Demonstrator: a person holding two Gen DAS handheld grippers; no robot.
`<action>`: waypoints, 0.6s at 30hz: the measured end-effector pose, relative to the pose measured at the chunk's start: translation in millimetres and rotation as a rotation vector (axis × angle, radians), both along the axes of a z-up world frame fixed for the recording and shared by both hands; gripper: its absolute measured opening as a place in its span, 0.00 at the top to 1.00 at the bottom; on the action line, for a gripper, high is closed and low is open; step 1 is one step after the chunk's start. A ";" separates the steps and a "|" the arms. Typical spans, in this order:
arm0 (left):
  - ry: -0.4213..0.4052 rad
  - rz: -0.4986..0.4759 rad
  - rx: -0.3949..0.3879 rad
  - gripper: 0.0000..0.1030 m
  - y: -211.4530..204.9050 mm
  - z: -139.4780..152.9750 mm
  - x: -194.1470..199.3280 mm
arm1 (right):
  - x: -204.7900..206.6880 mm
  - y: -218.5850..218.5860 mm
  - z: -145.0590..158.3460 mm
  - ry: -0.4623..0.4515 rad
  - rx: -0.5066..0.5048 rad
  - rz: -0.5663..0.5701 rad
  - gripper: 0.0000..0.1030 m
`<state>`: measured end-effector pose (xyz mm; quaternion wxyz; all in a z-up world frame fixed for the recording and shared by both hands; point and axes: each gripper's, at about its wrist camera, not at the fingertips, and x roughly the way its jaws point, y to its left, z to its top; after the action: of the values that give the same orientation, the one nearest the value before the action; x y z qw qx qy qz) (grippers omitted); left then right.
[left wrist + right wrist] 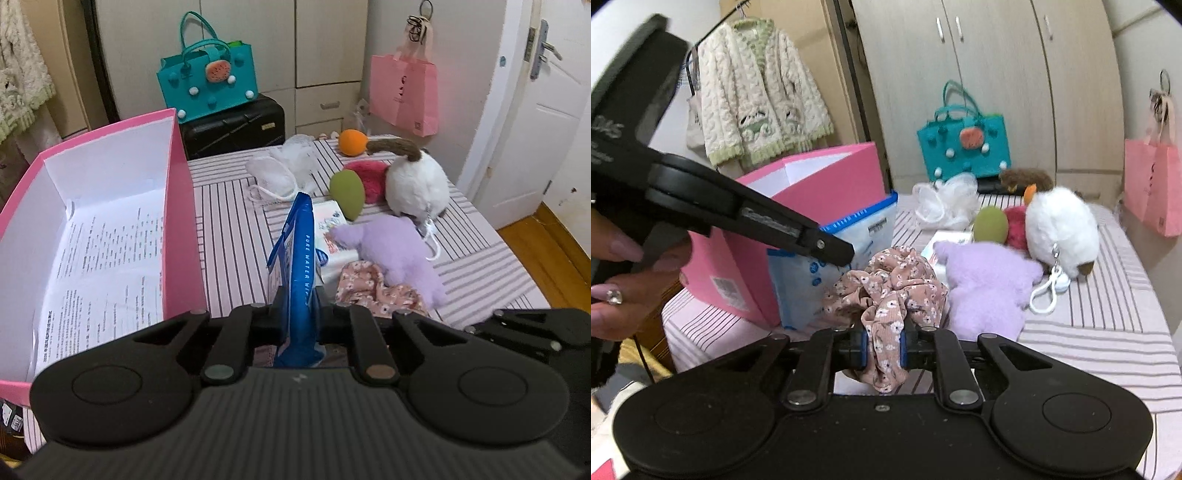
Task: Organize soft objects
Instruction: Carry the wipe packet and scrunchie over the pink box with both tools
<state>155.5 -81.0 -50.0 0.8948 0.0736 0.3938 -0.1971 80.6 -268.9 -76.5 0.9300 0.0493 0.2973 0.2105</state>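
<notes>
Bedding in pink and white stripes (236, 236) carries an open pink box (177, 206) lined with printed paper. Right of it lie a white plush (417, 184), a lilac plush (402, 251) and a green egg-shaped toy (345, 192). The left gripper (297, 306) is clamped on a blue wet-wipes pack (301, 258), long axis pointing away and upward, beside the box. The right gripper (882, 345) pinches a floral scrunchie (890, 284), apparently lifted off the bedding.
</notes>
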 end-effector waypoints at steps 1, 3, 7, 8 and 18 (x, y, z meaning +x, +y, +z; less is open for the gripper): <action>0.010 -0.004 -0.004 0.89 2.3 2.1 -2.3 | 2.2 0.0 1.0 0.020 0.002 0.006 0.83; 0.020 -0.013 -0.007 0.89 5.5 5.6 -6.7 | 4.9 -0.2 3.0 0.060 0.004 0.024 0.82; 0.039 -0.025 -0.022 0.89 14.1 14.5 -17.5 | 1.8 0.5 10.0 0.095 0.018 0.069 0.82; 0.049 -0.030 -0.031 0.89 17.1 17.2 -20.0 | -0.7 0.8 12.3 0.101 0.023 0.082 0.82; 0.071 -0.038 -0.101 0.89 49.3 33.9 -49.3 | -25.0 16.3 31.4 0.158 0.002 0.174 0.82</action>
<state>106.2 -31.7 -16.1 0.8790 0.0287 0.4132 -0.2362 55.6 -252.6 -45.1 0.8818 0.0410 0.3726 0.2861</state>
